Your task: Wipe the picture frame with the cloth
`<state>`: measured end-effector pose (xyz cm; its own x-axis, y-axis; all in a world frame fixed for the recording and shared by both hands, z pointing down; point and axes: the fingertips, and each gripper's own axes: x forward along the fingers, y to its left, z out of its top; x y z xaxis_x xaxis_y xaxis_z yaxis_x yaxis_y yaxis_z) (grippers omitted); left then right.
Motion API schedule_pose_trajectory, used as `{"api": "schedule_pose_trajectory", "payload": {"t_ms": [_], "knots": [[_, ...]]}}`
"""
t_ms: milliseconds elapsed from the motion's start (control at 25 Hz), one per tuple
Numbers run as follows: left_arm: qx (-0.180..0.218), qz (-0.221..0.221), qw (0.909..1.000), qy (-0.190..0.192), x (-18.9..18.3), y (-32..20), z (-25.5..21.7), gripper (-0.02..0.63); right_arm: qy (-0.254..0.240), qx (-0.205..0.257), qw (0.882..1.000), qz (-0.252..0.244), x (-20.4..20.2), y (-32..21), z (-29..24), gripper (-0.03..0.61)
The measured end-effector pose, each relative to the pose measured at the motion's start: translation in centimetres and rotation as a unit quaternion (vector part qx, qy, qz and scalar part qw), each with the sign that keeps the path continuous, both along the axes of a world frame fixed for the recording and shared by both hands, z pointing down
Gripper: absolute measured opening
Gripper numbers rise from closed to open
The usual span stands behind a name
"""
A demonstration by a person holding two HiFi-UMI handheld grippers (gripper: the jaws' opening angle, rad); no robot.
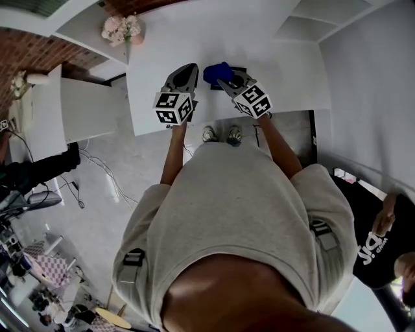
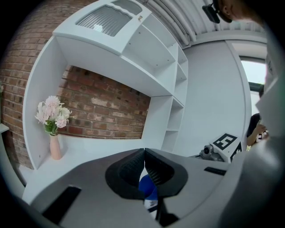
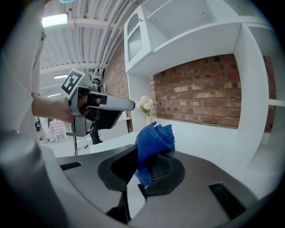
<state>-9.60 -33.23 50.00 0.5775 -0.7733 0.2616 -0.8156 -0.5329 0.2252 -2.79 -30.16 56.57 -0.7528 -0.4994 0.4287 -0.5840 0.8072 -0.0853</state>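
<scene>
A blue cloth (image 1: 216, 72) is bunched in my right gripper (image 1: 222, 80), which is shut on it; in the right gripper view the cloth (image 3: 154, 141) sticks up from between the jaws of that gripper (image 3: 149, 156). Just behind cloth and gripper, a dark picture frame (image 1: 241, 69) lies on the white table (image 1: 272, 58), mostly hidden. My left gripper (image 1: 192, 67) hovers beside the cloth on its left, apart from it. Its jaws meet with nothing between them in the left gripper view (image 2: 144, 153).
A pink vase of pale flowers (image 1: 123, 29) stands at the table's far left corner, also seen as the vase (image 2: 54, 144) against a brick wall. White shelving (image 1: 324, 19) rises at the right. A lower white cabinet (image 1: 71, 107) sits left of the table.
</scene>
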Motion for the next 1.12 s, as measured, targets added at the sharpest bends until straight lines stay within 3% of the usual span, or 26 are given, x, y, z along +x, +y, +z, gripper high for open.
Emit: {"api": "schedule_pose_trajectory", "payload": {"t_ms": [520, 1120], "knots": [[0.027, 0.004, 0.9996, 0.007, 0.8, -2.5, -2.3, 0.015, -0.048, 0.058, 0.99, 0.12, 6.0, -4.4, -6.4, 0.055], [0.047, -0.009, 0.9989, 0.0, 0.0, -4.7, -3.5, 0.015, -0.067, 0.091, 0.967, 0.23, 14.5, -5.9, -9.8, 0.055]]}}
